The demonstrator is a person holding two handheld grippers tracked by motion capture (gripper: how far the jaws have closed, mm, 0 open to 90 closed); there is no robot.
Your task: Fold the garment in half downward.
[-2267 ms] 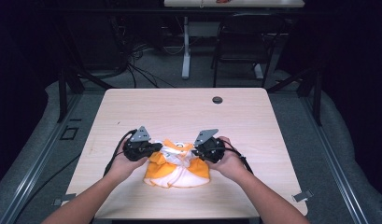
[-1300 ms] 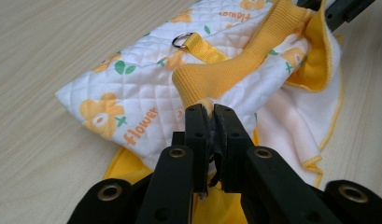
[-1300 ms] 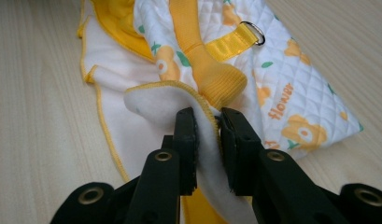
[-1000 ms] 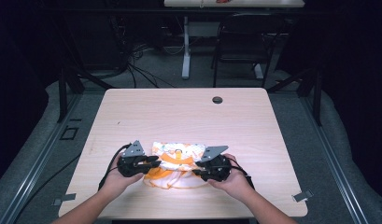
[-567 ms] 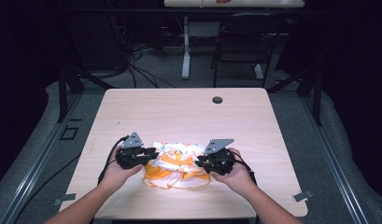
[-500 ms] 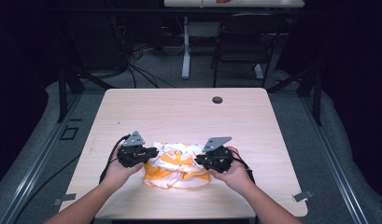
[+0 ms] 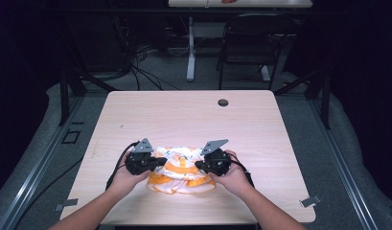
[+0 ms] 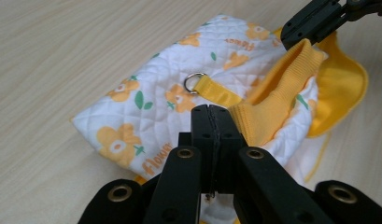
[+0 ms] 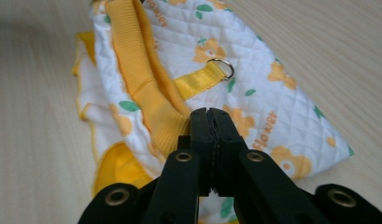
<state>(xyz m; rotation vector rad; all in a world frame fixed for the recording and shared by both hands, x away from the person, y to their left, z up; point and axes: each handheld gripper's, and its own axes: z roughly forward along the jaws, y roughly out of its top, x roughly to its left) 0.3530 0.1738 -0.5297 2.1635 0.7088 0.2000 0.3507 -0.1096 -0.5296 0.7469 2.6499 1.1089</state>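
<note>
In the high view a small quilted vest [image 7: 180, 168], white with orange flowers and yellow trim, lies near the counter's [image 7: 193, 115] near edge, its long axis running from nine to three o'clock. The left gripper [image 7: 155, 163] sits at the vest's nine o'clock end and the right gripper [image 7: 199, 165] at its three o'clock end, so each hand is equally close to its own side and the two face each other across the cloth. In the left gripper view the jaws have just closed and stand together; the yellow ribbed band [image 8: 277, 88] rises from their tip toward one o'clock, up to the other gripper's jaws at the top right, and seems pinched at the tip, though the contact itself is hidden. A metal ring [image 8: 194, 83] on its strap lies at twelve o'clock. In the right gripper view the jaws have likewise just closed and stand tight together; the same band [image 9: 137, 70] runs off toward eleven o'clock, and the ring [image 9: 221, 66] sits at about one o'clock. I judge that any lift or spread turns on the band stretched between both tips.
</note>
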